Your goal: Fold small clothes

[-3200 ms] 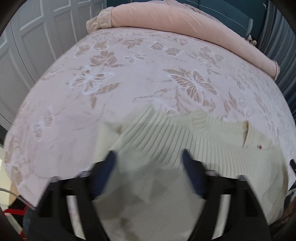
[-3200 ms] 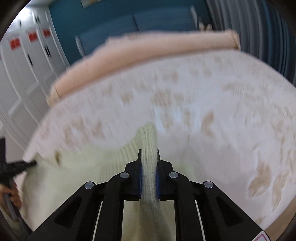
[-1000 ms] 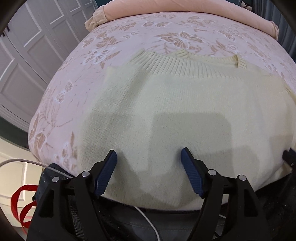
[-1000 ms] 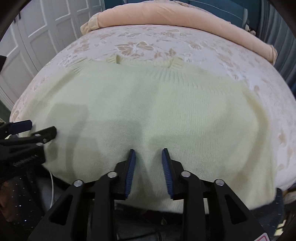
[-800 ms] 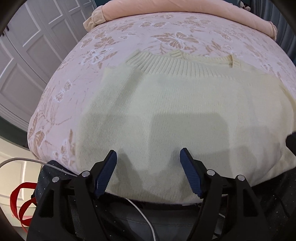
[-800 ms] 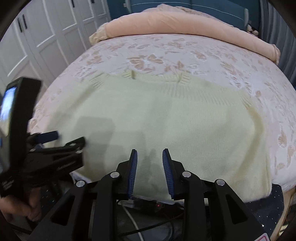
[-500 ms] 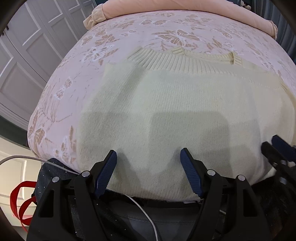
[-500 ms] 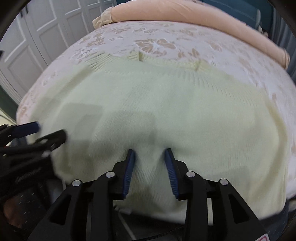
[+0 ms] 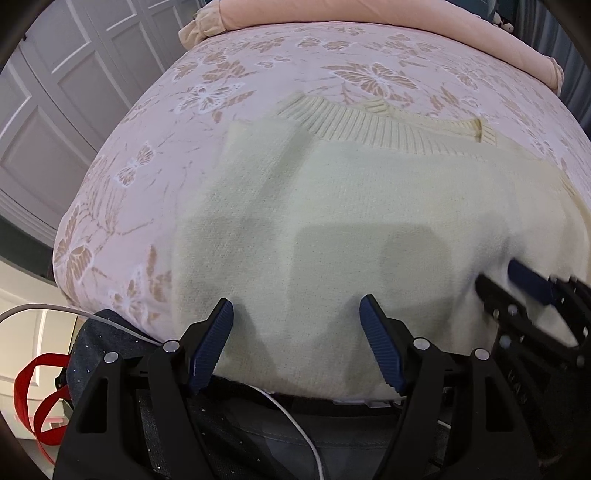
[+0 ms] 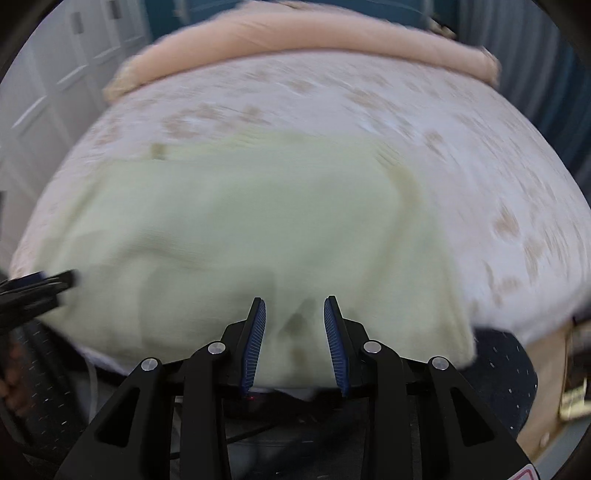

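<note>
One cream knit sweater (image 9: 351, 221) lies flat on the butterfly-print bedspread (image 9: 166, 147), ribbed hem toward the one peach bolster (image 9: 369, 22), near edge at the bed's front. No legible writing. Left gripper (image 9: 295, 343): jaws wide apart, hovering over the sweater's near edge, gripping nothing. Right gripper (image 10: 294, 343): jaws have just been narrowing, partly parted, pads not pressing the knit; view blurred.

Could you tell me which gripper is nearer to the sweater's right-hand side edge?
Right. The right gripper hovers over the cream sweater near its right-hand edge; the left gripper hovers farther left. Both sit at the near hem, jaws open.
</note>
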`<state>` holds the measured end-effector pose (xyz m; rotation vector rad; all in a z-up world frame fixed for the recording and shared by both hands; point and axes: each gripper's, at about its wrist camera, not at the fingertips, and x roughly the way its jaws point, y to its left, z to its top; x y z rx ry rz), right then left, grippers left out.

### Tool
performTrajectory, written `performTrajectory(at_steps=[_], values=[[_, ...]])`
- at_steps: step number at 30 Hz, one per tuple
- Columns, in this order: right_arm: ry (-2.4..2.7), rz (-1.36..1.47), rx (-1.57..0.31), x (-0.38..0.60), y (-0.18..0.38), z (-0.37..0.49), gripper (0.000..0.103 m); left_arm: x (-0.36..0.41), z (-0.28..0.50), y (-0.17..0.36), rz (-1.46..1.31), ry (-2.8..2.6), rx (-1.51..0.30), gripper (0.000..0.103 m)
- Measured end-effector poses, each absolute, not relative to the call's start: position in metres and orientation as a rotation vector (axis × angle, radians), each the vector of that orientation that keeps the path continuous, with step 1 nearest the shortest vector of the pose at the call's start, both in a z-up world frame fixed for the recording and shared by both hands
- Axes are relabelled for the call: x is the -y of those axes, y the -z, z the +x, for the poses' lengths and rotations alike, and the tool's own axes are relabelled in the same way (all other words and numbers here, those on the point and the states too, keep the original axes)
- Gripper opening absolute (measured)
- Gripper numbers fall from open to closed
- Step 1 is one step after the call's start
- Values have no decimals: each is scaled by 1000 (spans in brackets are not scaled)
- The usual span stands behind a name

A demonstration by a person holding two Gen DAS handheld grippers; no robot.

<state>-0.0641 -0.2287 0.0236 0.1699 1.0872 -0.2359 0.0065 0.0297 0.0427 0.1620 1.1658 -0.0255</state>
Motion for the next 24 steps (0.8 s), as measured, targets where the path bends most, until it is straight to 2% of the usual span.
performTrajectory(at_steps=[4, 7, 11, 14, 16, 19, 23, 24], values=[[255, 232, -1139, 250, 5, -51, 28, -29, 8, -42, 169, 19, -1169, 69], [253, 216, -1127, 251, -4, -49, 28, -28, 10, -42, 173, 17, -1169, 69], [277, 224, -1019, 260, -33, -60, 28, -24, 11, -41, 185, 12, -1168, 69], [315, 249, -952, 286, -49, -59, 39, -22, 12, -40, 196, 4, -1170, 69], [341, 265, -941, 304, -50, -51, 50, -20, 13, -40, 198, -2, -1174, 69], [344, 314, -948, 328, -40, -36, 54, -18, 14, -41, 199, -8, -1182, 69], [311, 337, -1023, 338, -11, -8, 53, -24, 21, -51, 146, -10, -1170, 69], [304, 349, -1020, 339, -7, -4, 44, -28, 25, -55, 122, -13, -1155, 69]])
